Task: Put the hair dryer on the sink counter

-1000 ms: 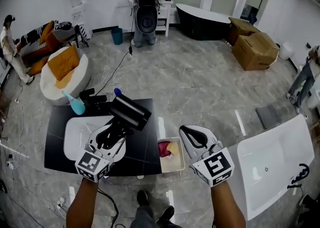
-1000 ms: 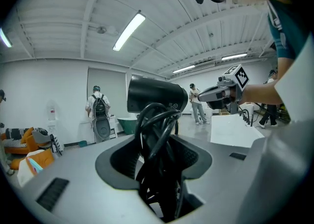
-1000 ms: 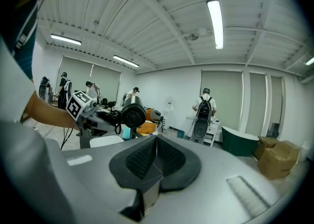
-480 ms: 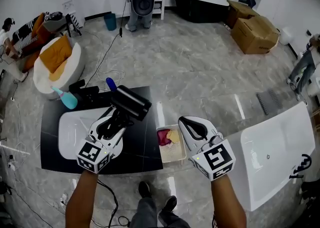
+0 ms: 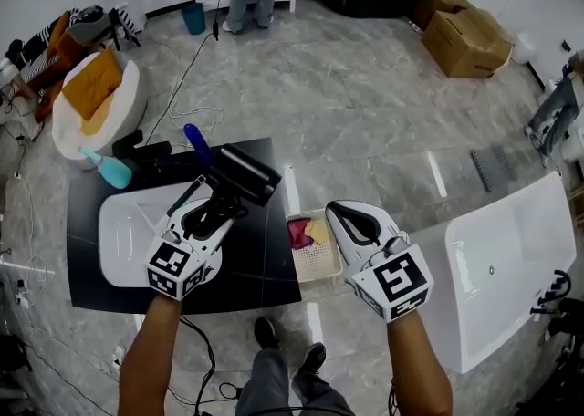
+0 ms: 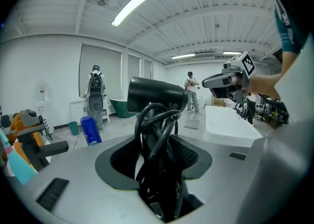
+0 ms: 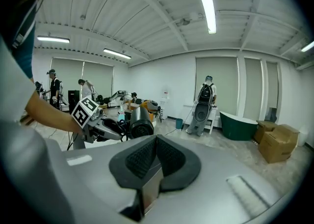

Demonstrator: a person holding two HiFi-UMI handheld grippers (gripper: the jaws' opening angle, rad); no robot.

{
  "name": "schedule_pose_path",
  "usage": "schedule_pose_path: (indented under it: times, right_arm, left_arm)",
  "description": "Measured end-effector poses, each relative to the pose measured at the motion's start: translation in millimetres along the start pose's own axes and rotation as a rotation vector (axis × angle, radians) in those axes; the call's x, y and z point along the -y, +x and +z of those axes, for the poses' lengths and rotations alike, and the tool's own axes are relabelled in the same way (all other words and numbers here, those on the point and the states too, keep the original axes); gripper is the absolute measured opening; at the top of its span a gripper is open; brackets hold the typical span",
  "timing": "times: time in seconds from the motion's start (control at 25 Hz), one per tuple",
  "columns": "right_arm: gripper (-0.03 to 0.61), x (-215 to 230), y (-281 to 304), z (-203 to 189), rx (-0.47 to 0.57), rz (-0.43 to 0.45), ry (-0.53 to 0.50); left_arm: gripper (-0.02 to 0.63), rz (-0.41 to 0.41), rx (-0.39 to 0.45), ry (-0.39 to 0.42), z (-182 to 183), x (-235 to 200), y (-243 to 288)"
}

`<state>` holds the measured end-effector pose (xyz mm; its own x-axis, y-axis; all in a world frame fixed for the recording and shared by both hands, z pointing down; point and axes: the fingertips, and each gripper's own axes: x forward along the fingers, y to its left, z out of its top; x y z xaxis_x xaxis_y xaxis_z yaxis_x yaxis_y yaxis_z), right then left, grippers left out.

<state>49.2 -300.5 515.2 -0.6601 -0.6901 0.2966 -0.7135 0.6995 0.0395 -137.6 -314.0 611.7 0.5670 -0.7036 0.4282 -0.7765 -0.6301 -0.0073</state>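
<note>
Trainer: Grip first. Hold the hair dryer (image 5: pixel 242 174) in the left gripper (image 5: pixel 214 213) as now, spread wide and clamped round the cord-wrapped handle, seemingly just above the black sink counter (image 5: pixel 265 268). Lower onto bare black top at three o'clock of the white basin (image 5: pixel 123 241). Level the barrel before letting go.

Trainee: And the right gripper (image 5: pixel 351 223)?

Trainer: Pinched together on nothing, at three o'clock of the counter. Leave there. Watch for cord loops snagging.

Trainee: Containers?

Trainer: Just beside the counter's right edge, a white basket (image 5: pixel 319 268) holding a red cloth (image 5: pixel 298 234) and a yellow cloth (image 5: pixel 317 227). Farther, along the counter's far edge, a teal spray bottle (image 5: pixel 111 171) and a blue bottle (image 5: pixel 196 142), fill impossible to tell. Farthest, at one o'clock, cardboard boxes (image 5: pixel 465 36), contents out of sight.
</note>
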Motion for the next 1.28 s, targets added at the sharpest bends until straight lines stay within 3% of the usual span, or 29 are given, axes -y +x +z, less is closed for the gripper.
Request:
schedule_pose_path:
  times: [0.6, 1.28]
  right_arm:
    - [0.015, 4, 30, -50, -0.051, -0.010, 0.061]
    - [0.015, 7, 40, -87, -0.094, -0.029, 0.094]
  left_arm:
    - [0.189, -0.052, -0.104, -0.026, -62, -11, 55]
    - [0.189, -0.099, -0.221, 0.012, -112, -8, 93]
